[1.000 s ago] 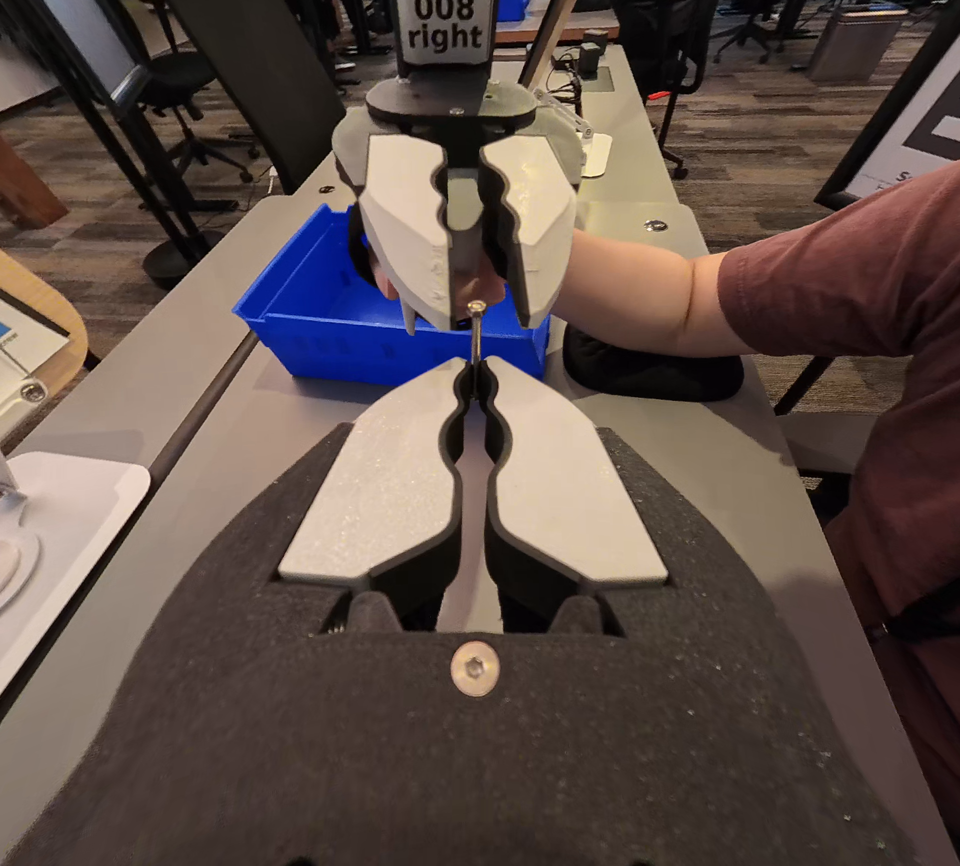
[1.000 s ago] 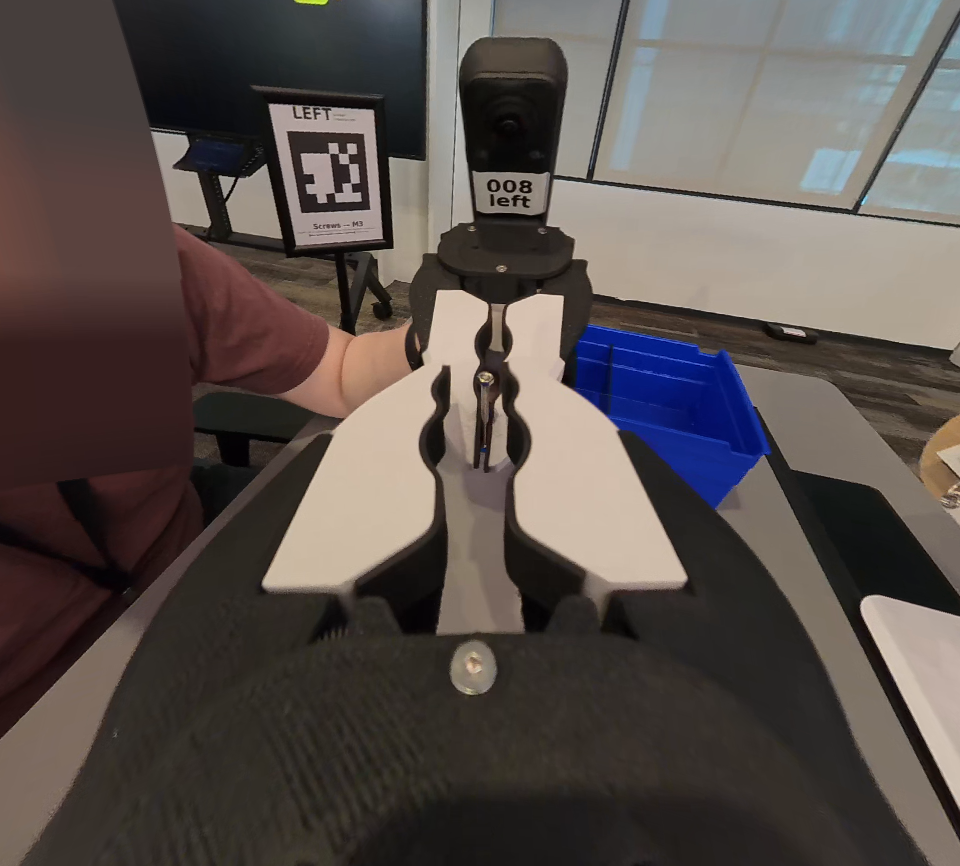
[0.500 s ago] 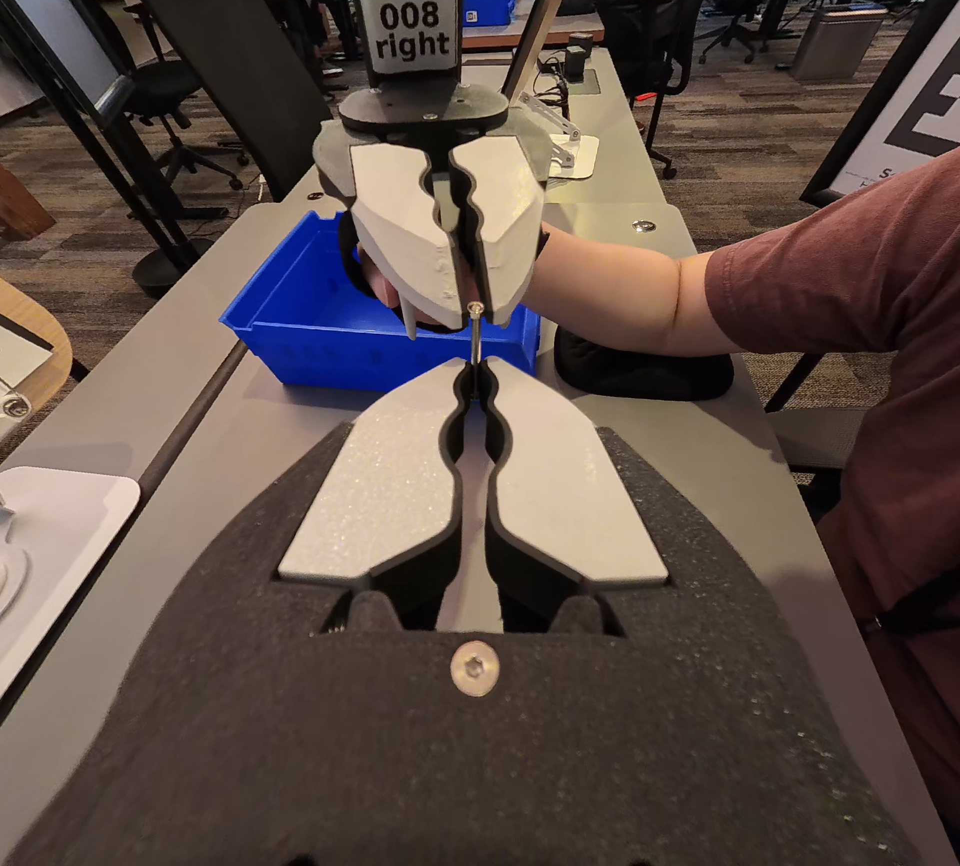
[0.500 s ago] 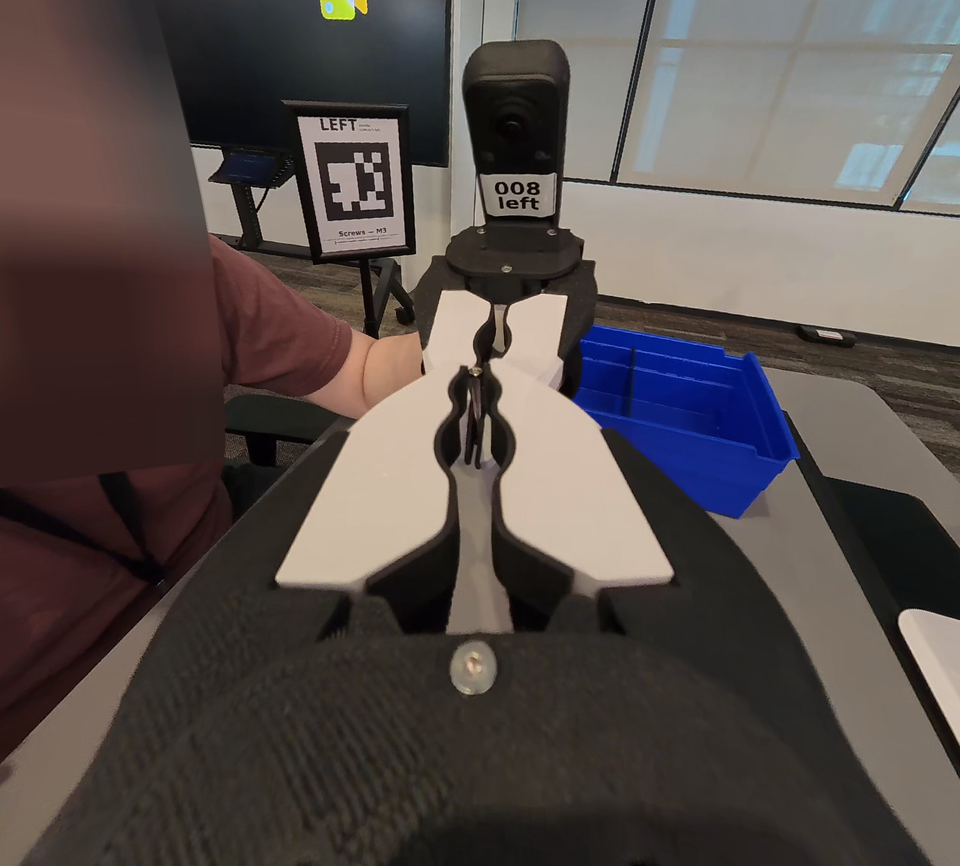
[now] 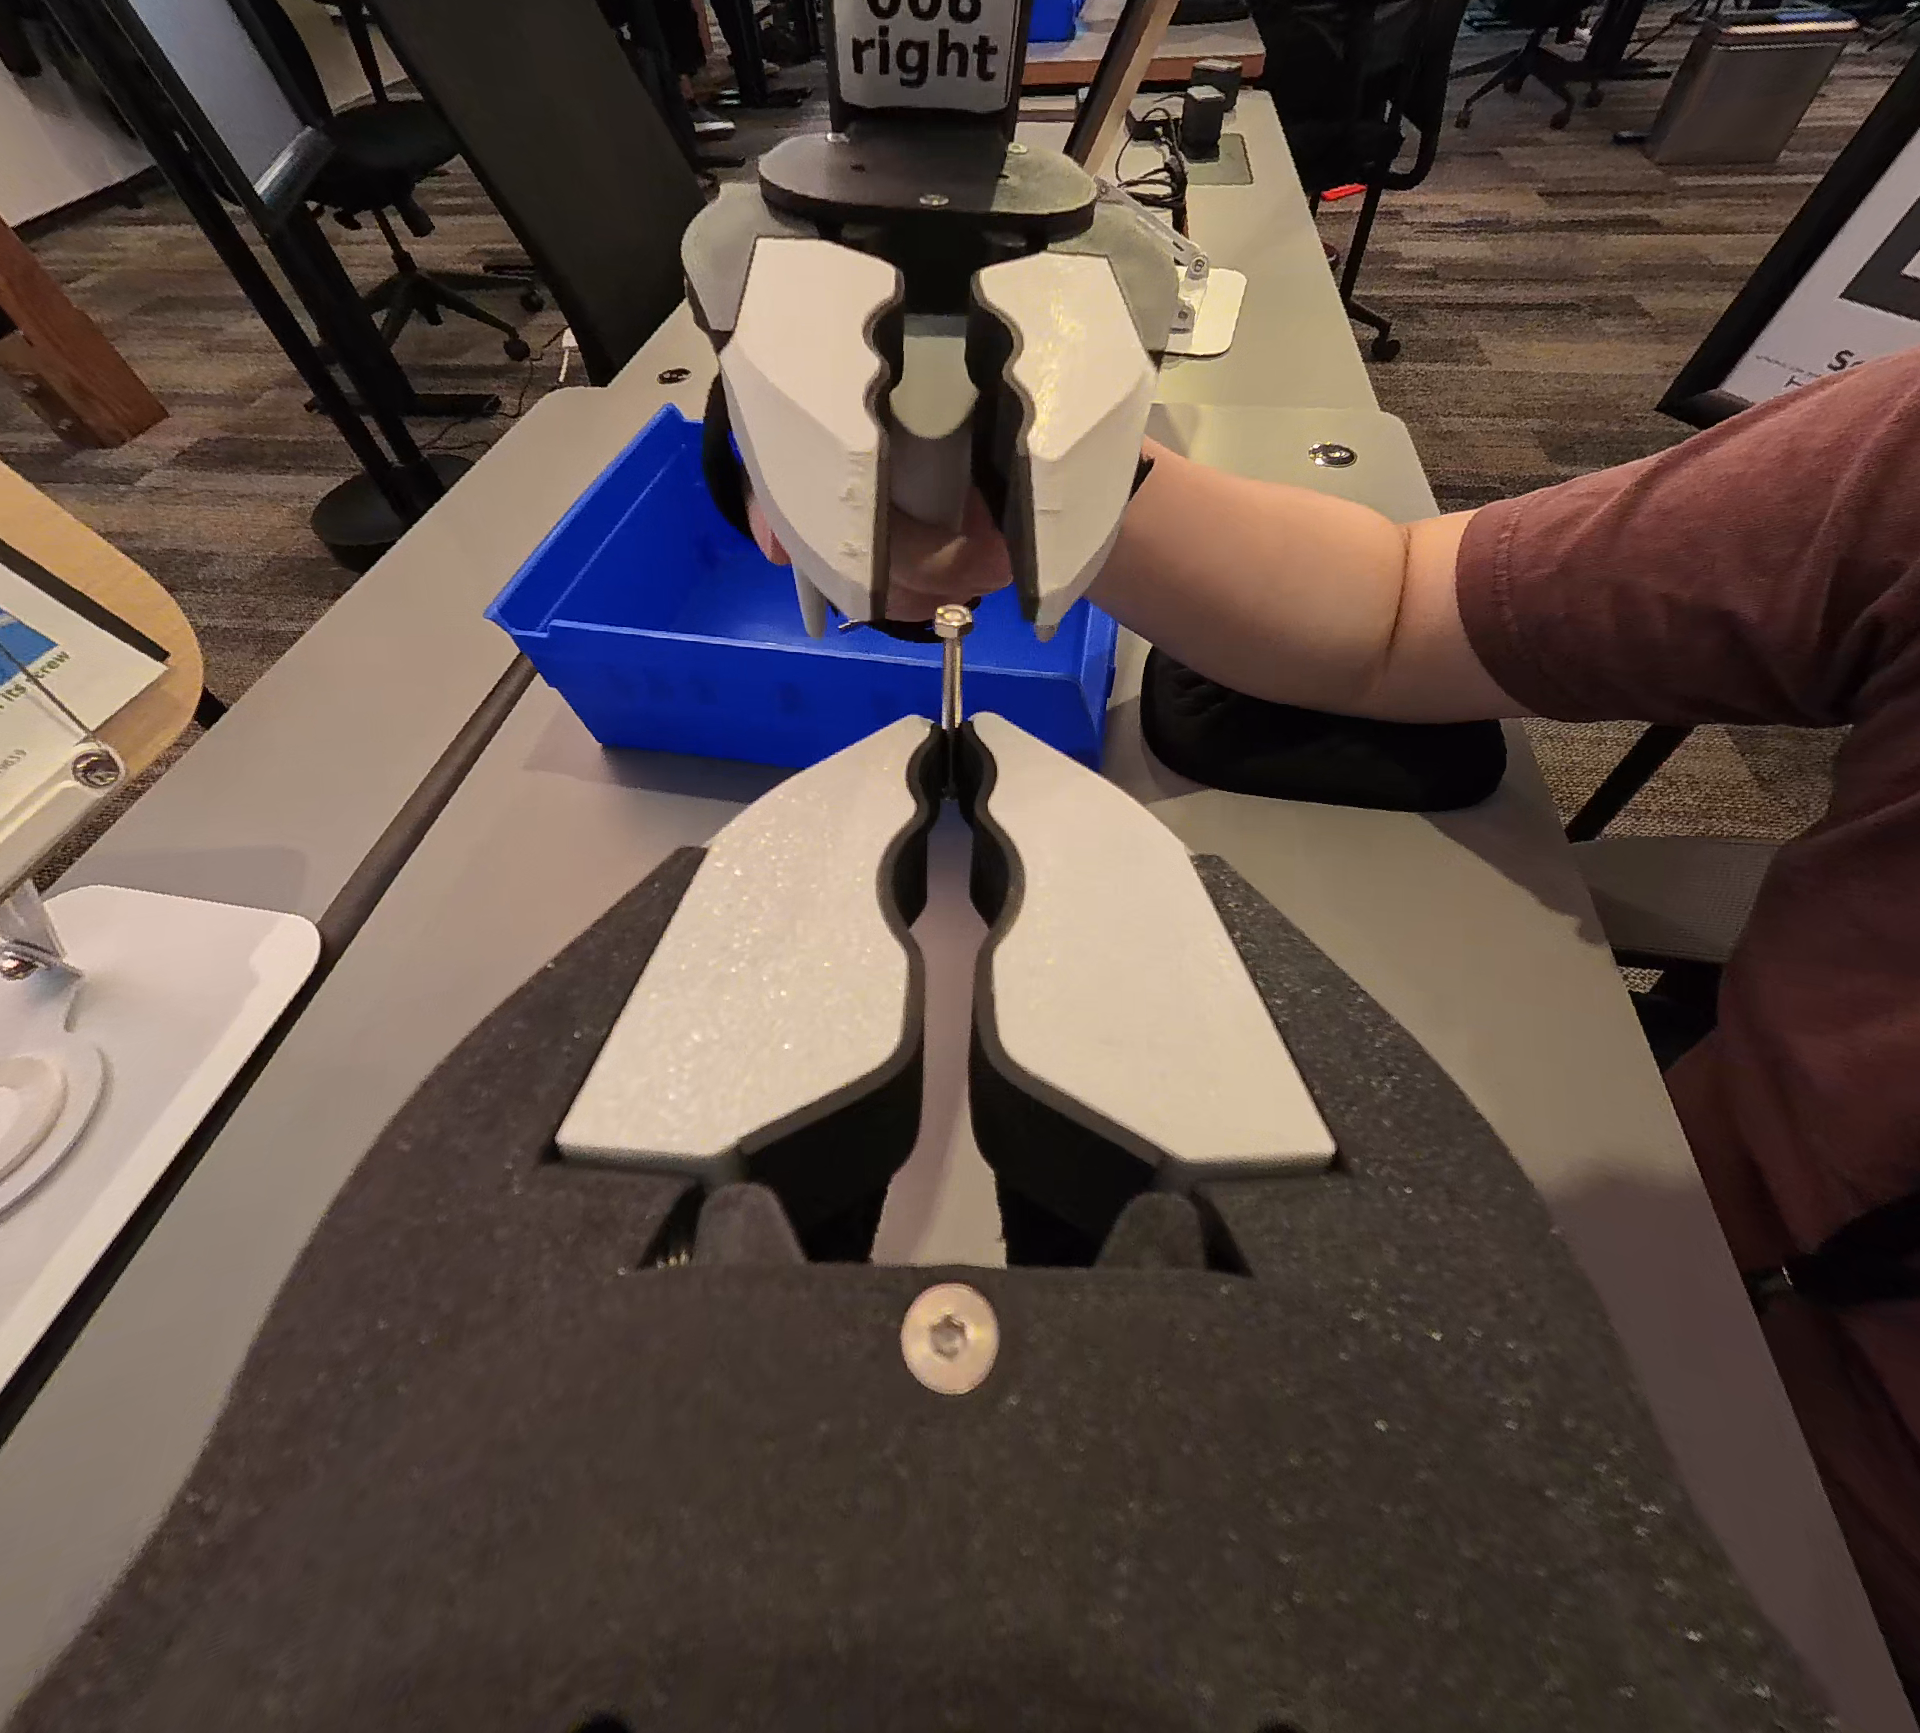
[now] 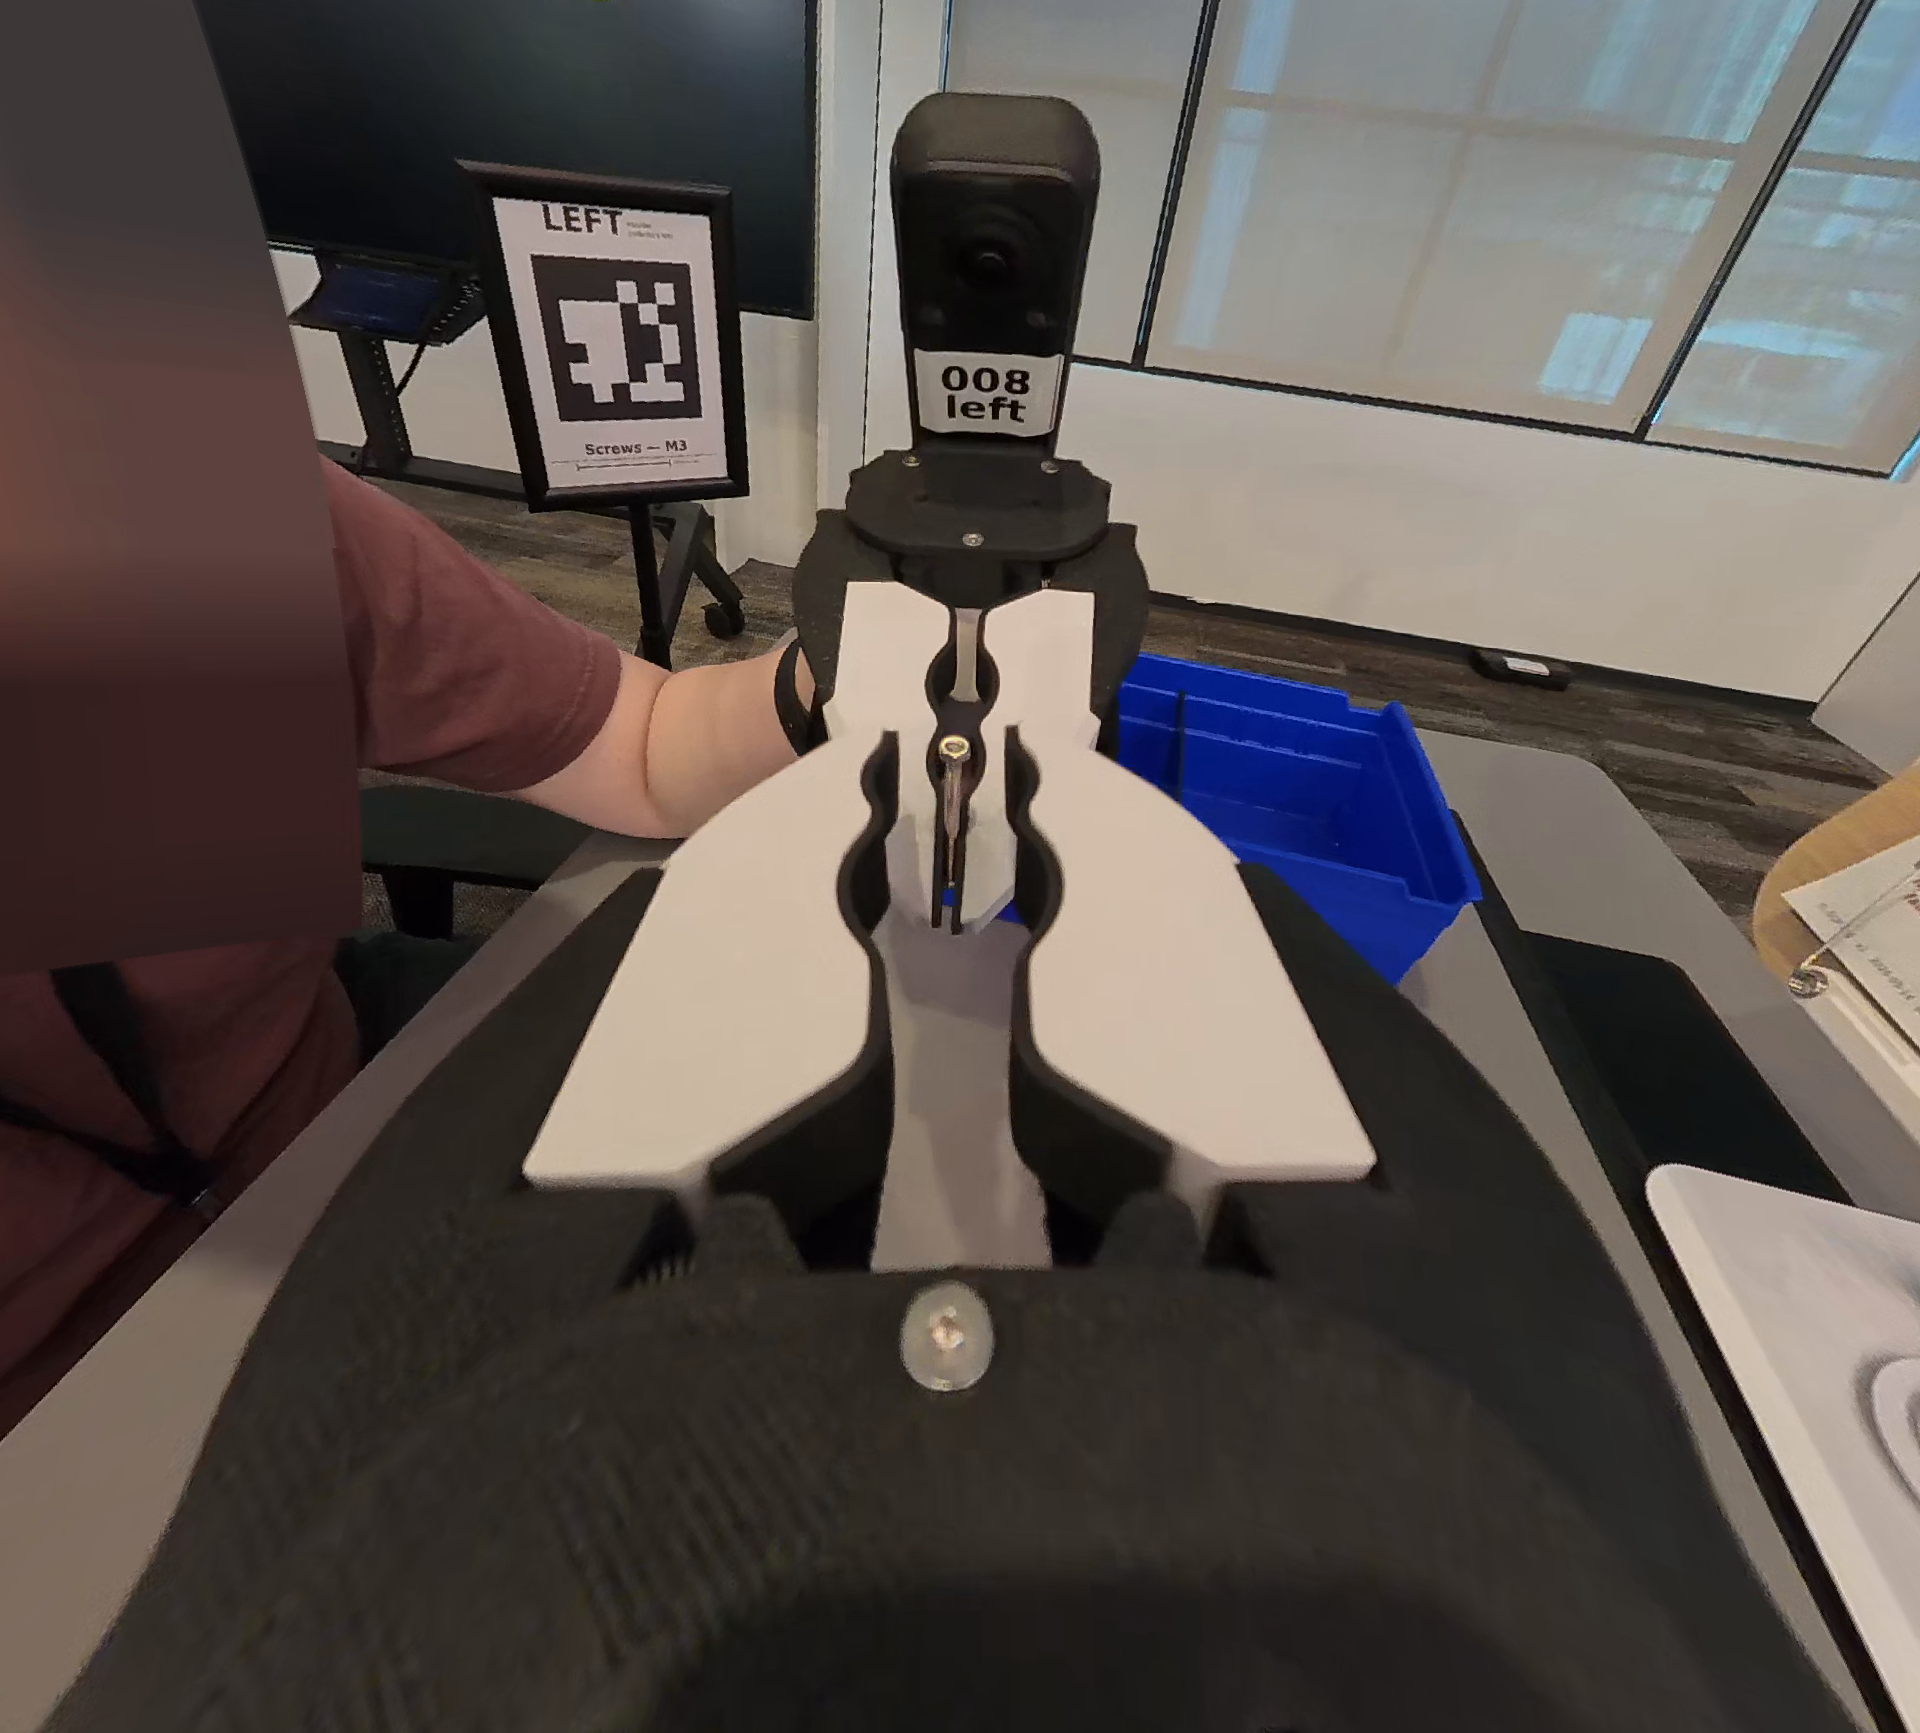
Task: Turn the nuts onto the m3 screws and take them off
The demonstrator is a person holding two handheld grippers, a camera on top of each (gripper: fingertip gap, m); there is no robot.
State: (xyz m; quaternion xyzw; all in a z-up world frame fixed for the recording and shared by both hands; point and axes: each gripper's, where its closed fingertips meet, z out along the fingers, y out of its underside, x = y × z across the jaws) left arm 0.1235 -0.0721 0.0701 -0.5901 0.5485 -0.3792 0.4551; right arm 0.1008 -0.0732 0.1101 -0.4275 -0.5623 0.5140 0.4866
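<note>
- Left gripper (image 5: pixel 950 733) is clamped on the lower shank of a thin M3 screw (image 5: pixel 950 681), which stands upright out of its closed fingertips, above the grey table (image 5: pixel 1351 904) and in front of the blue parts bin (image 5: pixel 665 696).
- Right gripper (image 5: pixel 923 629) faces it from the far side with its jaws parted and nothing visibly held between them; its tips sit to either side of the screw's upper end, just short of touching.
- Small hex piece, most likely the nut (image 5: pixel 952 616), caps the top of the screw. Whether it is threaded on or only perched there is too small to tell.
- From the right wrist view the screw (image 6: pixel 950 800) shows in the gap between that gripper's own open fingers (image 6: pixel 748 935), backed by the left gripper (image 6: pixel 950 914) pinching its lower end.
- Progress, as a judgement: the screw is picked up and presented, and a nut appears to be at its tip, so the threading is at most at its start. Still to come are turning the nut down the thread, backing it off again, and repeating for any further screws; none of those are visible, and the bin's contents are hidden from here.
- Person's forearm (image 5: pixel 1278 603) reaches across behind the bin to hold the right gripper.
</note>
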